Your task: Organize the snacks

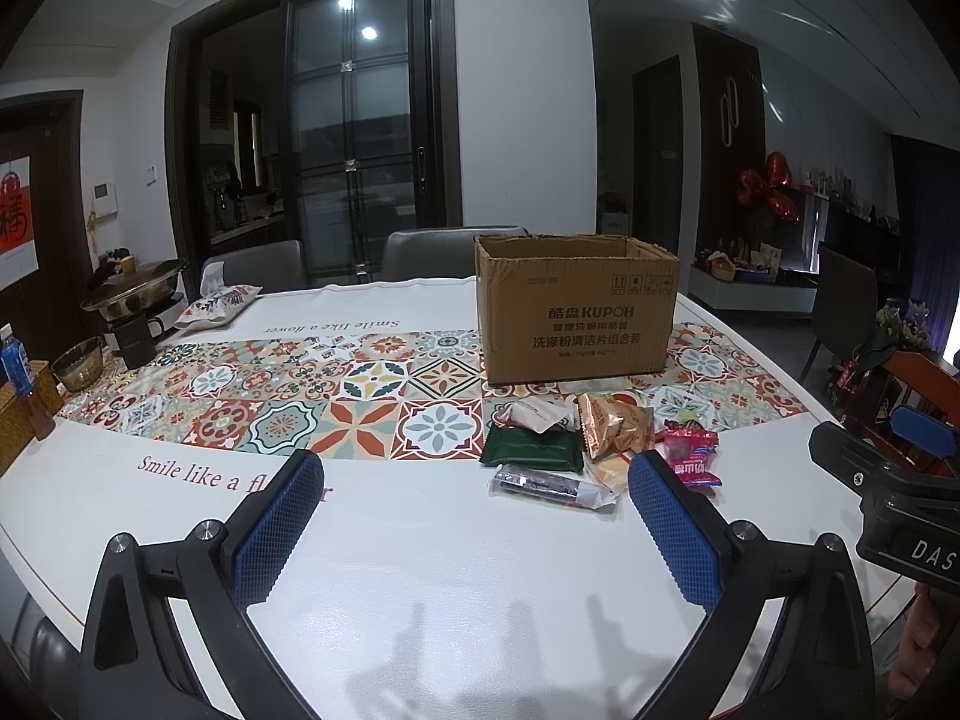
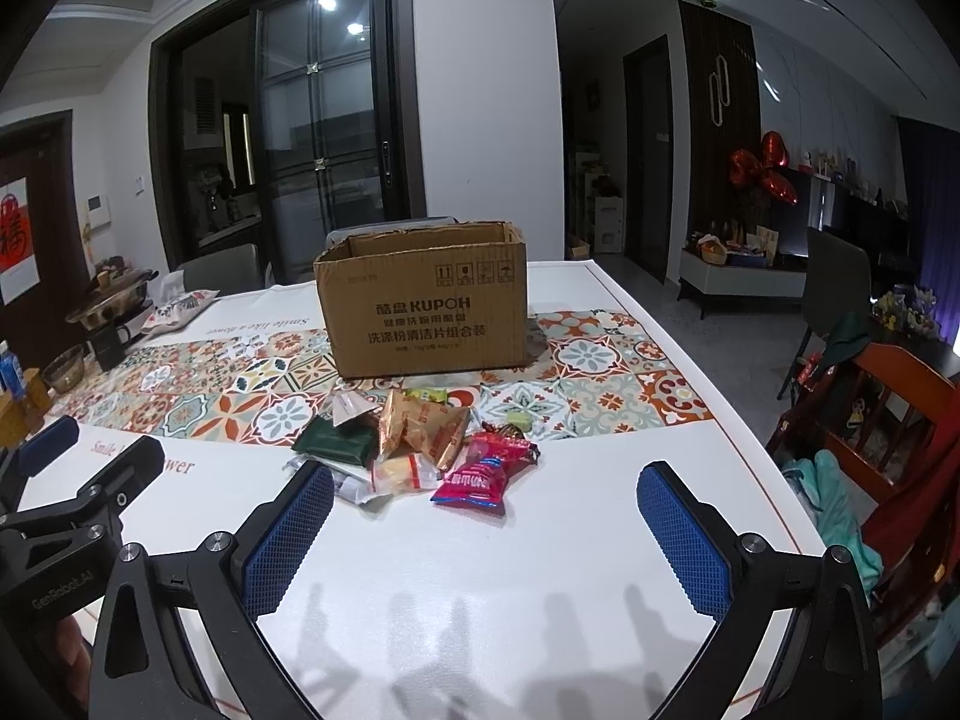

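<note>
An open brown cardboard box point(image 1: 579, 312) stands on the patterned runner; it also shows in the right wrist view point(image 2: 423, 309). In front of it lies a pile of snack packets: a dark green one point(image 1: 531, 450) point(image 2: 333, 443), a gold one point(image 1: 612, 423) point(image 2: 429, 425), a pink-red one point(image 1: 696, 456) point(image 2: 480, 474), a clear-wrapped dark bar point(image 1: 549, 485) and a yellow one point(image 2: 402, 473). My left gripper point(image 1: 474, 486) is open and empty, near side of the pile. My right gripper point(image 2: 486, 504) is open and empty, just before the pink packet.
The white table point(image 1: 420, 570) carries a tiled runner point(image 1: 270, 396). At the far left stand a pot point(image 1: 135, 291), a black mug point(image 1: 133, 339), a glass bowl point(image 1: 78, 363), a blue bottle point(image 1: 15, 363) and a tissue pouch point(image 1: 219, 305). A wooden chair point(image 2: 888, 420) stands right.
</note>
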Demonstrator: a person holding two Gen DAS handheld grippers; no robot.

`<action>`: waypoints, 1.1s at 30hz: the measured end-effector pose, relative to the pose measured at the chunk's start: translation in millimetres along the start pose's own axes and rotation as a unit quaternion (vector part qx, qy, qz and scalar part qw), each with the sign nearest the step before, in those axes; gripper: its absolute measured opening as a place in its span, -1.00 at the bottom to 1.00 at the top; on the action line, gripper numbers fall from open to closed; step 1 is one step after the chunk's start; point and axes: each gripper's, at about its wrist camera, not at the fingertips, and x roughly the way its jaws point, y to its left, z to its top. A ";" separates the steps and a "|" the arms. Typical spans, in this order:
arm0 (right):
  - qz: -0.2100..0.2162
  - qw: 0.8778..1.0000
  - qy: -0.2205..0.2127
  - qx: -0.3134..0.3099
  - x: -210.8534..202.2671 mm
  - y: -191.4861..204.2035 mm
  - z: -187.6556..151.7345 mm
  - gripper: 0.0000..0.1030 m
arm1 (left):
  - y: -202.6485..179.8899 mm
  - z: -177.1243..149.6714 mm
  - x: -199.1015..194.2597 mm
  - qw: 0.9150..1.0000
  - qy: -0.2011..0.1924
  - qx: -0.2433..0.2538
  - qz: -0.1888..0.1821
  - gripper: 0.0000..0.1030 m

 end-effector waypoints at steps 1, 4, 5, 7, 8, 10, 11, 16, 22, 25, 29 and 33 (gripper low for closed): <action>0.000 1.000 0.000 0.000 0.0 -0.1 0.0 0.99 | 0.2 0.0 -0.1 1.000 0.000 0.000 0.000 1.00; 0.000 1.000 0.000 0.000 0.4 0.2 -0.2 0.99 | 0.0 -0.4 0.0 1.000 -0.001 0.000 0.000 1.00; 0.000 1.000 0.000 0.000 0.2 -0.4 -0.1 0.99 | 0.0 -0.5 0.0 1.000 -0.001 0.000 0.000 1.00; 0.001 1.000 0.000 0.001 -0.2 -0.1 0.0 0.99 | 0.2 -0.4 0.0 1.000 -0.001 0.000 -0.001 1.00; 0.000 1.000 0.000 0.000 0.0 -0.3 0.0 0.99 | 0.6 -0.5 0.1 1.000 -0.002 0.000 -0.001 1.00; 0.002 1.000 0.000 -0.001 0.6 0.1 0.3 0.99 | 0.5 -0.4 0.1 1.000 -0.002 0.000 0.000 1.00; 0.002 1.000 0.000 -0.001 0.5 0.3 0.3 0.99 | 0.8 -0.4 0.2 1.000 -0.001 0.000 -0.001 1.00; 0.003 1.000 0.001 -0.001 1.8 0.7 0.2 0.99 | 0.7 -0.6 0.0 1.000 -0.002 0.000 -0.001 1.00; 0.003 1.000 0.001 -0.001 2.2 1.6 0.0 0.99 | 0.6 -0.5 0.1 1.000 -0.001 0.000 -0.001 1.00; 0.003 1.000 0.001 -0.001 2.4 1.5 0.1 0.99 | 0.9 -0.6 -0.2 1.000 -0.001 0.000 -0.001 1.00; 0.003 1.000 0.001 -0.001 2.2 1.0 0.1 0.99 | 0.7 -0.7 0.0 1.000 -0.001 0.000 -0.001 1.00; 0.003 1.000 0.002 -0.001 2.7 1.9 -0.4 0.99 | 0.8 -1.3 0.4 1.000 -0.001 0.000 -0.001 1.00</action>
